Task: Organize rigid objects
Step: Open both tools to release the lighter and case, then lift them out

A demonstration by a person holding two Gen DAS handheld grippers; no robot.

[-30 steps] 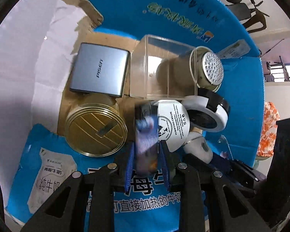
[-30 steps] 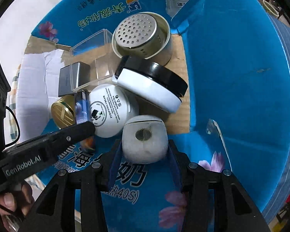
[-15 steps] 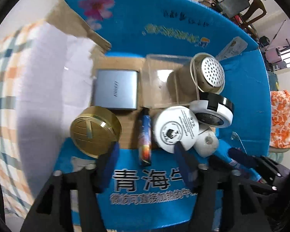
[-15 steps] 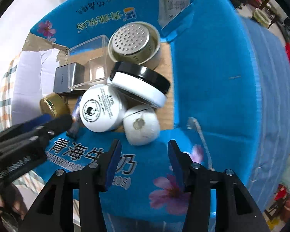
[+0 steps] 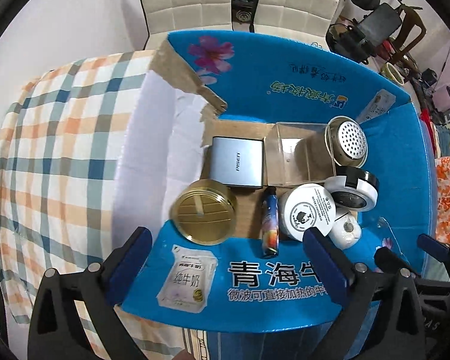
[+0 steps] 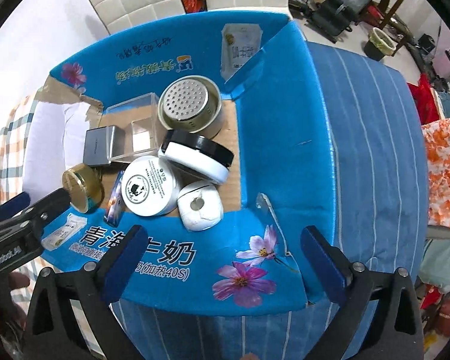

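Left wrist view: both grippers' jaws wide, empty, above blue box (image 5: 285, 96) crowded with jars.

The left gripper (image 5: 226, 249) is wide open above the blue box (image 5: 399, 210); inside, the slim blue tube (image 5: 270, 217) lies between gold tin (image 5: 204, 211) and white jar (image 5: 307, 211)

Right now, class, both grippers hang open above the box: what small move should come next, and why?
Probably lift both away. The left gripper and right gripper are open and hold nothing; the blue tube and white round case already lie inside the blue box beside the jars.
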